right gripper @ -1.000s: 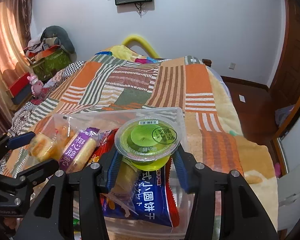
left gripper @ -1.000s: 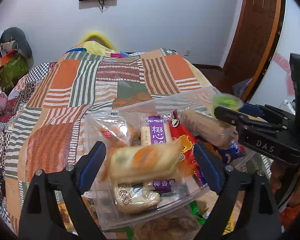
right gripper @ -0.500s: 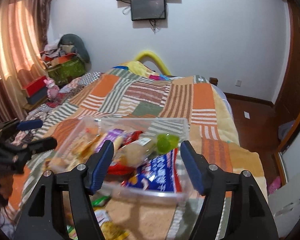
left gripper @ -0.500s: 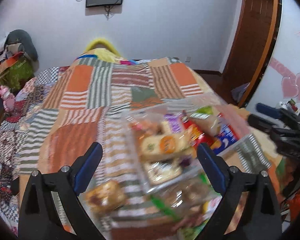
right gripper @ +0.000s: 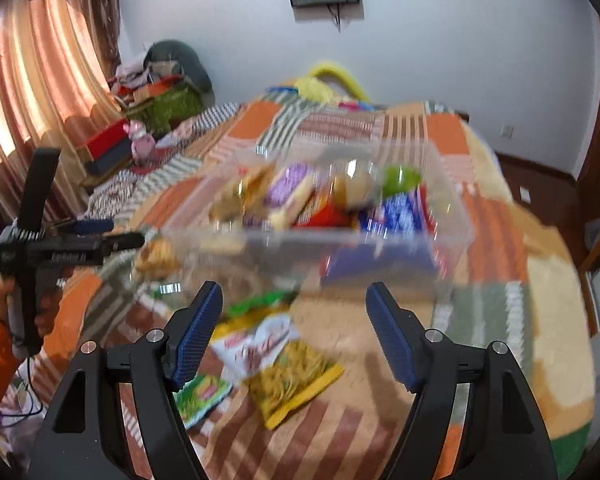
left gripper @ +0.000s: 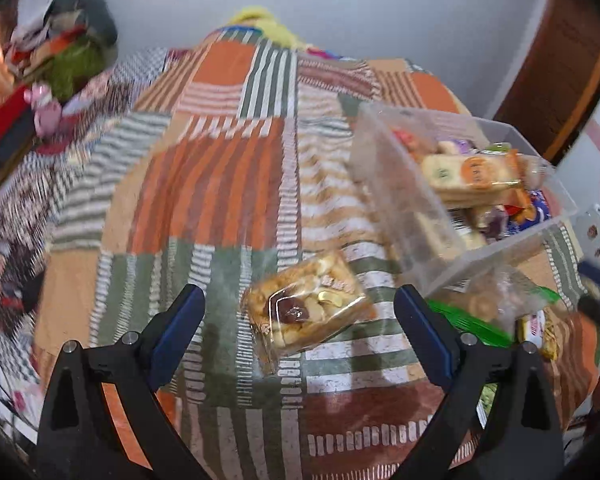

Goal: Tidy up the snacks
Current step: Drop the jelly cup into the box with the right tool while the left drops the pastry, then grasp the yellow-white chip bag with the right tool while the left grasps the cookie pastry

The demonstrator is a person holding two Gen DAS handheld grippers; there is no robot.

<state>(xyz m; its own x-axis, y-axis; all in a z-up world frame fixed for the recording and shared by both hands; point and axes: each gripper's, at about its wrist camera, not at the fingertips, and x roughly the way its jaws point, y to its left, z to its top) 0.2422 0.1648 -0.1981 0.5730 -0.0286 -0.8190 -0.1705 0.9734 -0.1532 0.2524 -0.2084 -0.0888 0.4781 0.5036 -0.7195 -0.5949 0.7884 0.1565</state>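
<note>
A clear plastic bin (left gripper: 404,200) (right gripper: 448,216) full of wrapped snacks sits on the patchwork blanket. A clear packet of nut pastry (left gripper: 308,308) lies on the blanket just ahead of my open, empty left gripper (left gripper: 300,324). My right gripper (right gripper: 293,320) is open and empty, held above loose packets: a yellow bag (right gripper: 295,380), a white packet (right gripper: 259,344) and a green packet (right gripper: 201,396). The green jelly cup (right gripper: 402,178) lies in the bin. My left gripper also shows in the right wrist view (right gripper: 111,234).
More packets (left gripper: 496,304) lie by the bin's near corner. The bed's right edge drops to a wooden floor (right gripper: 540,188). Clutter and a red box (right gripper: 107,140) stand at the left by the curtain.
Both grippers let go of their snacks into the bin and pulled back. The left one swung left and down over the nut pastry packet; the right one backed over the loose packets.
</note>
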